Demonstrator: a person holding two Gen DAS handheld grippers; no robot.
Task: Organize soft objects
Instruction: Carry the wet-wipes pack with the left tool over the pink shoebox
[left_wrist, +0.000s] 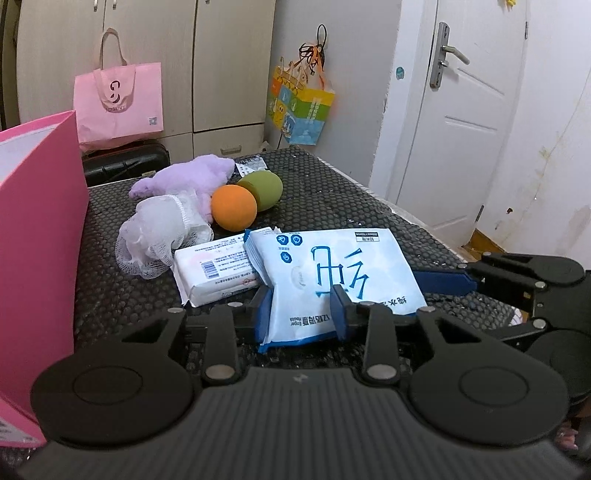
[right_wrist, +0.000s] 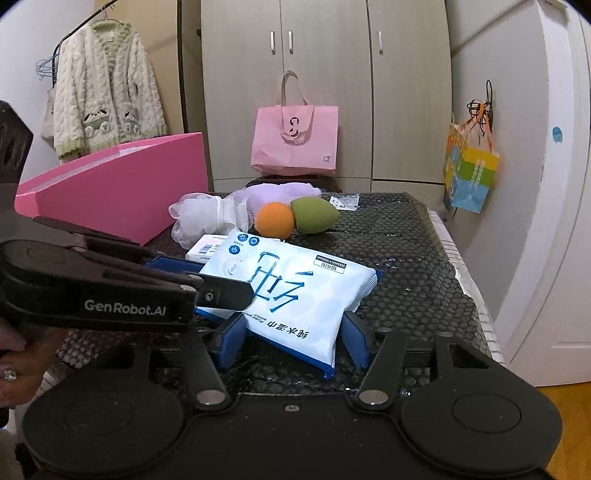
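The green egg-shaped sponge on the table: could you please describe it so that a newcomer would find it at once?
Start at the dark, bumpy-surfaced table and look to its far end, past the blue-and-white wipes pack. There, the green egg-shaped sponge lies on its side, touching the orange ball. It is the only green item, smooth and tapered, unlike the round ball and the fluffy purple cloth behind.

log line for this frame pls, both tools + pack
left tool: shut on wipes pack corner | right tool: open, straddling the pack's near edge | pack on table | pink box beside

pink box (right_wrist: 122, 192) walling the left, soft pile (left_wrist: 177, 210) crowding behind, bubble-wrapped table (right_wrist: 413, 258) open rightward
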